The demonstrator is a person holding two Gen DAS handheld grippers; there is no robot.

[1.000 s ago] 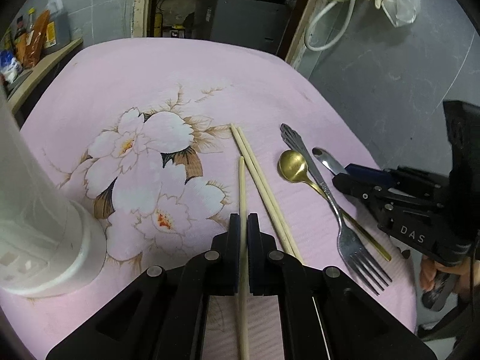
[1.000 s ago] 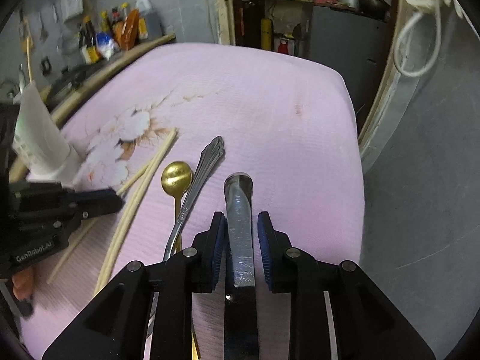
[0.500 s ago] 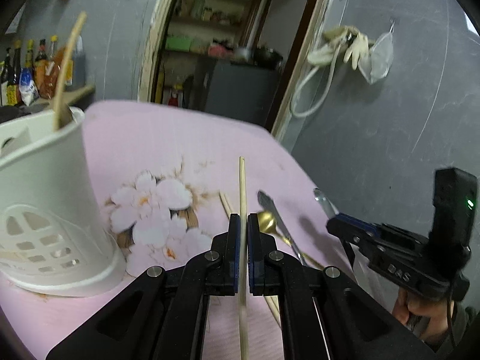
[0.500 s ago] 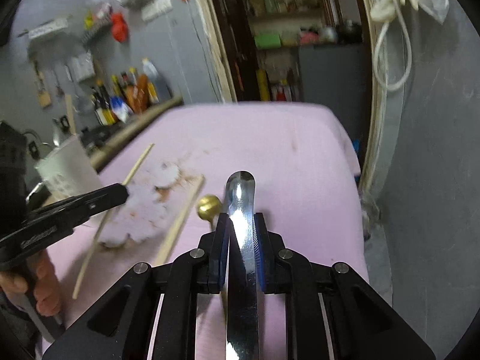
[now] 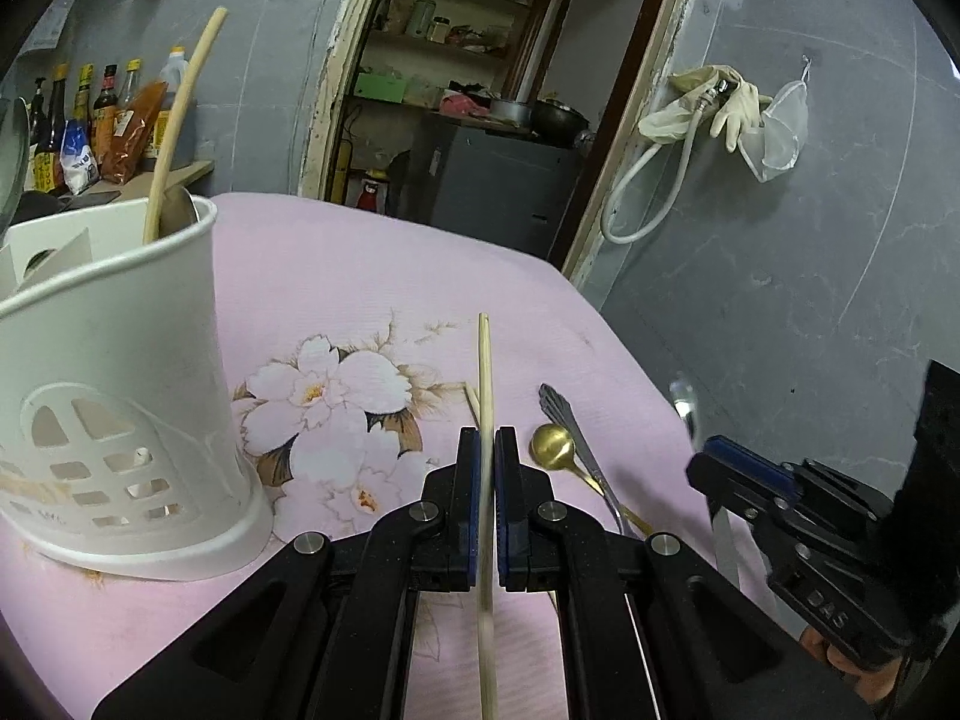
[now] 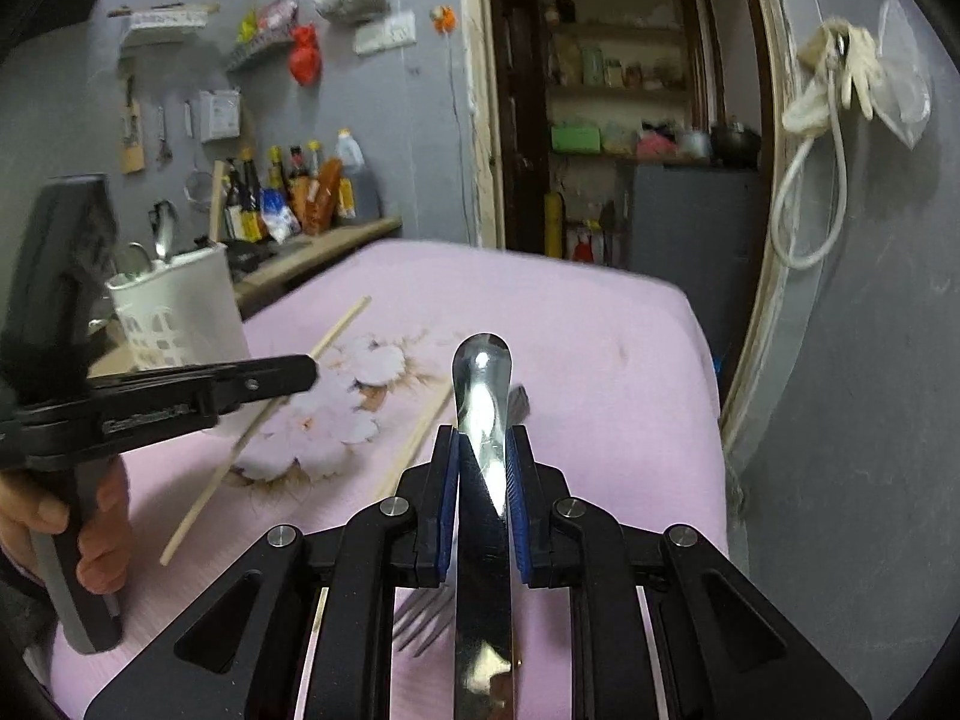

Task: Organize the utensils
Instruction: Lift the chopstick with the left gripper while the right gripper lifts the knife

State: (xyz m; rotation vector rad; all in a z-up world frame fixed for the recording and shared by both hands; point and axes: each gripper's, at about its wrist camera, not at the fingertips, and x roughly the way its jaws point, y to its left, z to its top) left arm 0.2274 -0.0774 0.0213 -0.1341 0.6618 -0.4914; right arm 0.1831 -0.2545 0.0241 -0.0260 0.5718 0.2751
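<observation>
My left gripper is shut on a wooden chopstick and holds it above the pink flowered cloth. The white utensil holder stands to its left, with a chopstick and metal utensils inside. My right gripper is shut on a shiny steel utensil handle, lifted above the cloth. It shows at the right of the left wrist view. A gold spoon and a steel fork lie on the cloth. More chopsticks lie beside them.
Sauce bottles stand on a shelf behind the holder. An open doorway with a grey cabinet is at the back. A hose and gloves hang on the grey wall at the right. The cloth's edge drops off at the right.
Both grippers have risen from the cloth with what they hold. The left one carries its chopstick up beside the holder. The right one's jaws closed tight on the steel utensil and lifted it.
</observation>
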